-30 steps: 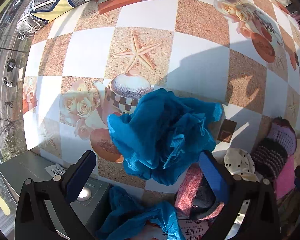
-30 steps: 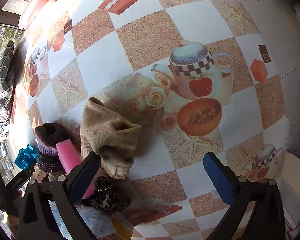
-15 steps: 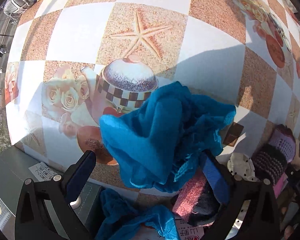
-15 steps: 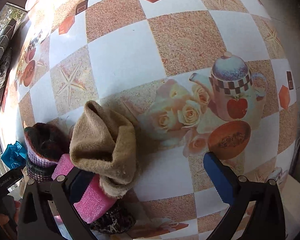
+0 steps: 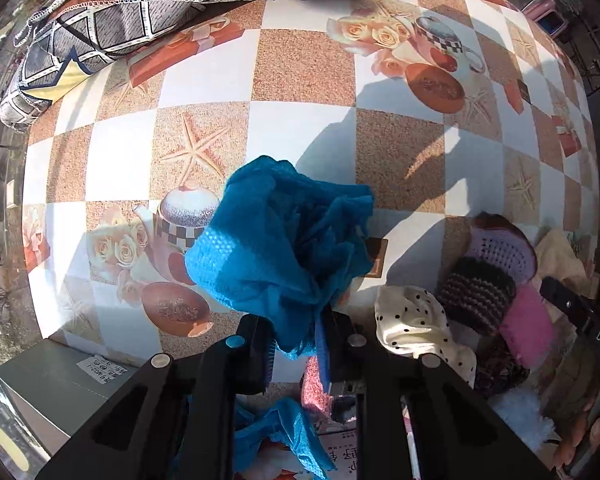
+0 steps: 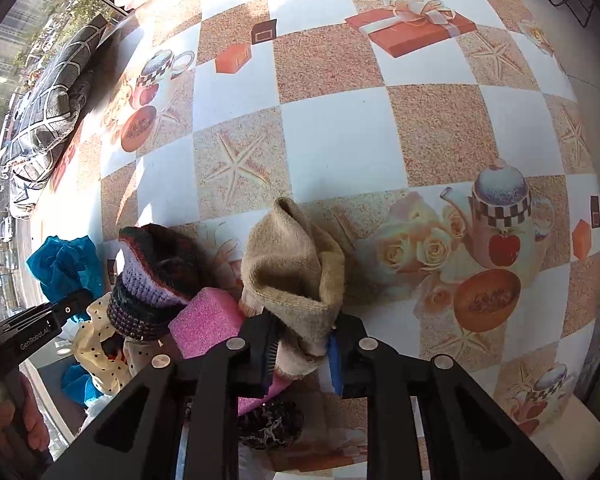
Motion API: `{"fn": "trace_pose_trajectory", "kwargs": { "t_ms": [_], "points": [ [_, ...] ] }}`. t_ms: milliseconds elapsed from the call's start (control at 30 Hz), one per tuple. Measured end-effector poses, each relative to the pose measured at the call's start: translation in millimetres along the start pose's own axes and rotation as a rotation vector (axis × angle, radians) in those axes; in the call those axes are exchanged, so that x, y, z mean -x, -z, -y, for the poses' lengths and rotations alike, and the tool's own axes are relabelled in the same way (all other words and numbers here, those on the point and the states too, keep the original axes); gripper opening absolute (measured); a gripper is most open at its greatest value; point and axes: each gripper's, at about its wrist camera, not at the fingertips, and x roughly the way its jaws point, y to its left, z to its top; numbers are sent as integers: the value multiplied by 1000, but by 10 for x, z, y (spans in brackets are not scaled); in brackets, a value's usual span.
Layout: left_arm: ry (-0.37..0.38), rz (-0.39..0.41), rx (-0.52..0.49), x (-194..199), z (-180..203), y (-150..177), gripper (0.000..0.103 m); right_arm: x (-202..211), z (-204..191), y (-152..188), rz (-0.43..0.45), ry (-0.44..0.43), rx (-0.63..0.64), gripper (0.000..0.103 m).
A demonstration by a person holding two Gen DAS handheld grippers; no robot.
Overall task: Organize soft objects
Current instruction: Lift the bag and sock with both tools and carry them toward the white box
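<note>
The blue cloth [image 5: 284, 248] is being pinched as the left tongs [image 5: 296, 350] close; the tan sock [image 6: 296, 272] is clamped in the right tongs [image 6: 300, 354], near the counter [image 6: 340, 140] edge. Neighbouring pieces could be dragged off if snagged.

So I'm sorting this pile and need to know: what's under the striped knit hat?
The striped knit hat lies on a pink sponge and a cream polka-dot cloth. The hat and the cloth hide whatever lies beneath them.

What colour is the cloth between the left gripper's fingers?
Bright blue cloth, with a mesh-like weave; the left wrist view shows it best.
</note>
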Motion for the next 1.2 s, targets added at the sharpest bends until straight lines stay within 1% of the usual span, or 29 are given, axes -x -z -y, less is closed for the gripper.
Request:
{"fn": "trace_pose_trajectory", "kwargs": {
  "t_ms": [100,167,200,233,267,300,333,367,400,467,533,600,700,800,1000,1100,1200],
  "points": [
    [-12,73,-16,221,64,31,18,173,54,72,34,-30,-14,22],
    [0,120,-27,357,110,74,19,297,154,182,54,-46,-31,22],
    [-1,144,-36,430,78,90,19,398,255,178,63,-50,-43,22],
    [-2,166,-48,495,126,119,19,512,446,12,71,-58,-55,22],
    [0,185,-60,575,211,131,19,564,488,11,80,-66,-66,22],
    [7,195,-73,761,411,25,19,654,552,49,90,-71,-76,22],
    [15,204,-86,906,574,41,19,744,642,66,100,-79,-84,22],
    [23,212,-98,948,647,81,19,814,663,99,110,-85,-89,22],
    [37,216,-113,1231,750,134,19,851,682,129,119,-89,-92,22],
    [55,226,-143,1428,952,226,19,1019,837,291,132,-94,-95,22],
    [72,233,-177,1588,1186,395,19,1116,934,422,138,-107,-110,22],
    [89,242,-219,1730,1401,547,19,1317,1191,645,141,-112,-127,22],
    [107,254,-302,1854,1717,813,19,1457,1387,873,153,-126,-155,22],
    [112,253,-400,1918,2019,1122,19,1609,1564,1157,166,-132,-157,22],
    [115,219,-611,1961,2490,1752,19,1701,1736,1620,164,-127,-149,22],
    [109,200,-710,1951,2648,2054,19,1679,1842,1832,137,-146,-168,22],
    [93,182,-767,1929,2744,2277,19,1649,1931,1993,117,-159,-181,22]
  ]
}}
